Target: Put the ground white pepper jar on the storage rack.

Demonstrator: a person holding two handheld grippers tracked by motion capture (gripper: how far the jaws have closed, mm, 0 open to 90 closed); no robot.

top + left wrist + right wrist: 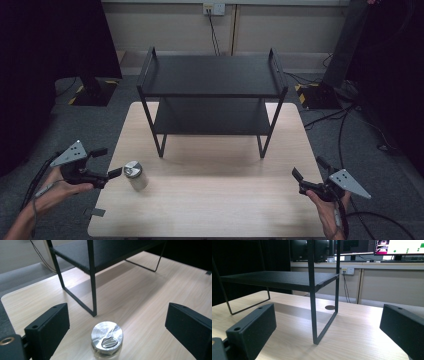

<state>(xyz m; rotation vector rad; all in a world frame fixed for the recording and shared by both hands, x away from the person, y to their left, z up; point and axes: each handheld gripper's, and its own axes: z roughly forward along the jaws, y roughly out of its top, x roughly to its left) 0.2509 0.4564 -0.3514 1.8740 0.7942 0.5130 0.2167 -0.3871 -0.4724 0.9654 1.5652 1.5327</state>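
Observation:
A small glass jar with a silver metal lid (134, 174) stands upright on the wooden table (215, 200), near its left edge. My left gripper (107, 162) is open just left of the jar, its jaws wide apart. In the left gripper view the jar (107, 338) sits low between the two black jaws, untouched. My right gripper (309, 169) hangs open at the table's right edge, nothing between its jaws. A black two-tier metal shelf (212, 75) stands at the back middle of the table; its lower tier (279, 280) and front leg (312, 302) rise ahead in the right gripper view.
Behind the table a wall outlet (214, 8) feeds a cable. Black stands with yellow-striped bases (92, 90) flank the table on the grey floor. Cables (345, 120) trail on the right. Bare tabletop spans between the two grippers.

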